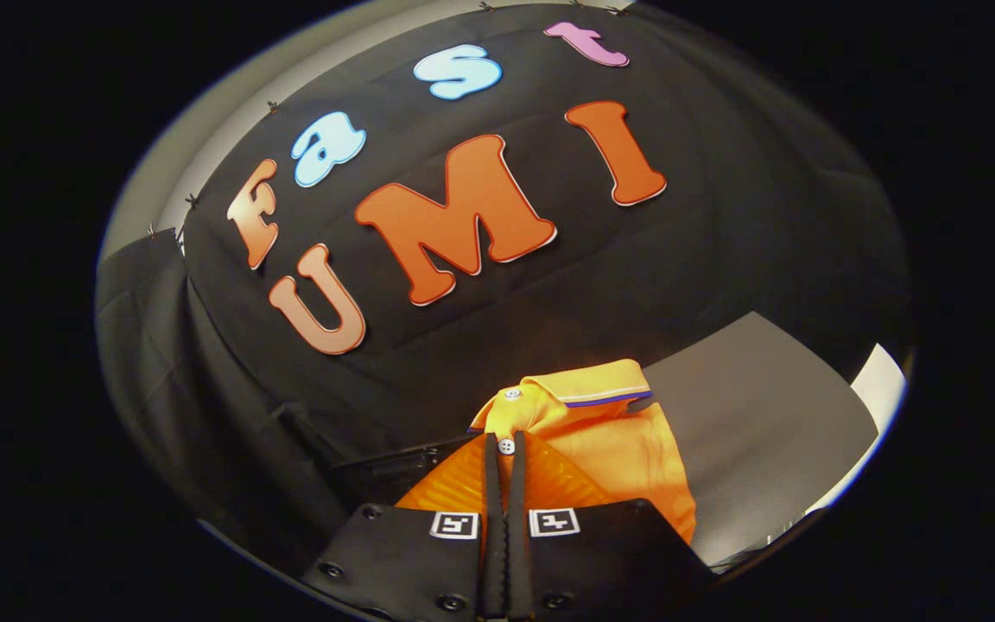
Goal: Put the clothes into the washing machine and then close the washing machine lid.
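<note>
Tool (504, 449) fingers were pressed nearly together, clamped on the orange polo shirt (610, 449) at its button placket; a white button (506, 446) sat right at the fingertips. Shirt fabric bunched on both sides of the fingers and hung to their right. Its collar (588, 389), with a dark stripe along the edge, sat just beyond the tips. A grey counter (765, 415) lay beyond and right of the shirt. Washing machine: couldn't tell.
</note>
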Demonstrator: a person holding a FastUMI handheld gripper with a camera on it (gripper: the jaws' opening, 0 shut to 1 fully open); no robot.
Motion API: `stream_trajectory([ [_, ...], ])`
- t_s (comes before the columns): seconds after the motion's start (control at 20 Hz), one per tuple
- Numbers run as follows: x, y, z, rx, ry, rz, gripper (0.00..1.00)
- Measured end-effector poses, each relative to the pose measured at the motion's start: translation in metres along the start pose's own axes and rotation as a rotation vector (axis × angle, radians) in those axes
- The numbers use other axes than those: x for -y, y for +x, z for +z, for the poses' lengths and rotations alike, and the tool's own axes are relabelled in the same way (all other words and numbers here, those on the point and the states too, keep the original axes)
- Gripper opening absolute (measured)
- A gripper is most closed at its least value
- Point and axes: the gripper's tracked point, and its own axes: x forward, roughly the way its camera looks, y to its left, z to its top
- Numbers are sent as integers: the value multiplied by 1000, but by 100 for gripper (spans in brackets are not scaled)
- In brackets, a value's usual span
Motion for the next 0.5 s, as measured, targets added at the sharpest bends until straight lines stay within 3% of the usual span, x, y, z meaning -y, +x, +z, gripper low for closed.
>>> stream_trajectory([
  [0.5,-143,12,-41,-78,-107,185,8],
])
